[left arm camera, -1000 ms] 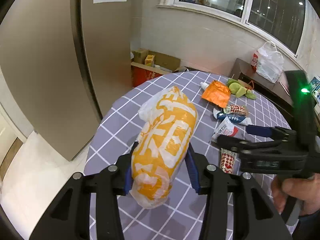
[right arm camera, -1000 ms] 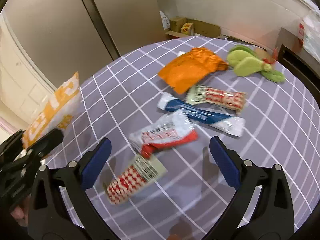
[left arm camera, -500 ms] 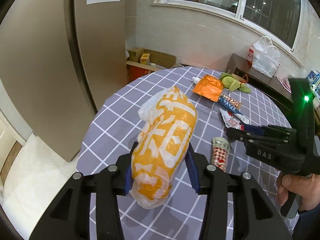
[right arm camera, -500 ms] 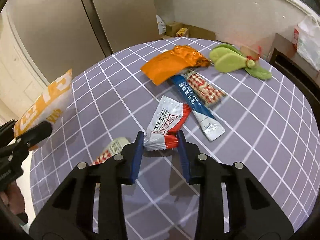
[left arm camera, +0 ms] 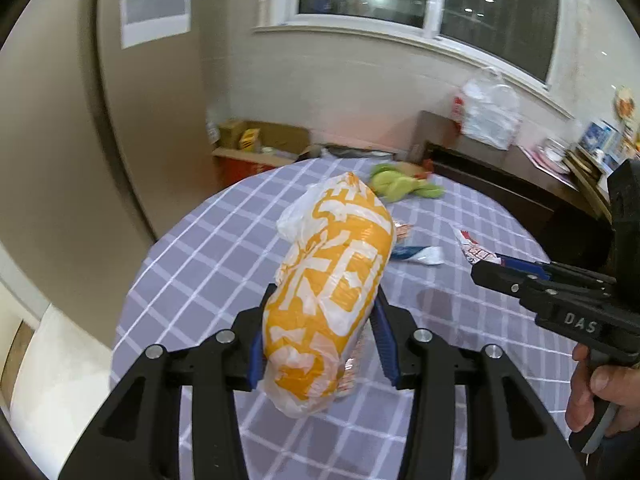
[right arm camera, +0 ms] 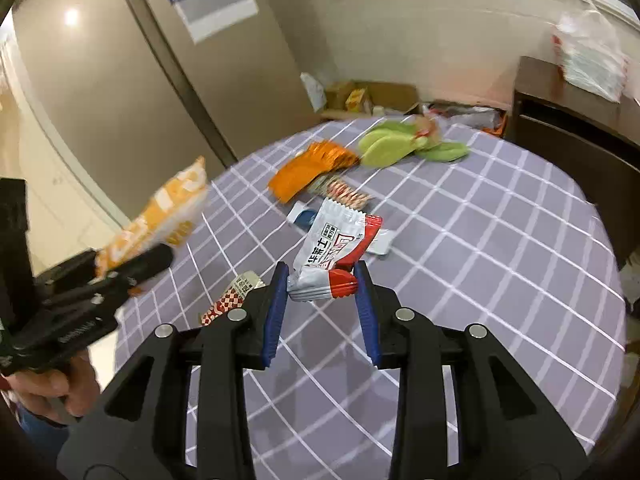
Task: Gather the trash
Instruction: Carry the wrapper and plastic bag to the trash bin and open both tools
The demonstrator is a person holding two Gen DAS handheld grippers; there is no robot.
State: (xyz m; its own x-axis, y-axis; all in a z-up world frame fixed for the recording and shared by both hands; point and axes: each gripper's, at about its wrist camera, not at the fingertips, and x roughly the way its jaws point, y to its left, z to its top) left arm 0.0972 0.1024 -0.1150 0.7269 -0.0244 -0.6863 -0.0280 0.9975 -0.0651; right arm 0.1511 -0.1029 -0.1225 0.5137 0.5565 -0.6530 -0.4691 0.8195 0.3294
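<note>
- Two pieces of trash are held now: the right gripper [right arm camera: 322,286] has just closed its blue pads on the lower end of a red-and-white snack wrapper [right arm camera: 334,246], which stands up between the fingers, clear of the checked tablecloth [right arm camera: 500,240].
- Left gripper [left arm camera: 320,320] clamps an orange-and-white plastic bag [left arm camera: 330,292] around its middle; in the right wrist view that bag shows at nine o'clock of the wrapper.
- Only the wrapper's crimped end is pinched, so a steady squeeze seems wise; a loose grip could let the slick film slide out.
- Carrying the wrapper toward the bag calls for finding the bag's mouth, which I cannot see; its loose white end sits at eleven o'clock of the bundle.
- Remaining on the table: a red-checked wrapper [right arm camera: 230,300] at eight o'clock, a blue-and-white sachet [right arm camera: 304,216] and orange foil packet [right arm camera: 308,168] at twelve.
- Green plush toy [right arm camera: 400,144] at one o'clock is probably not trash.
</note>
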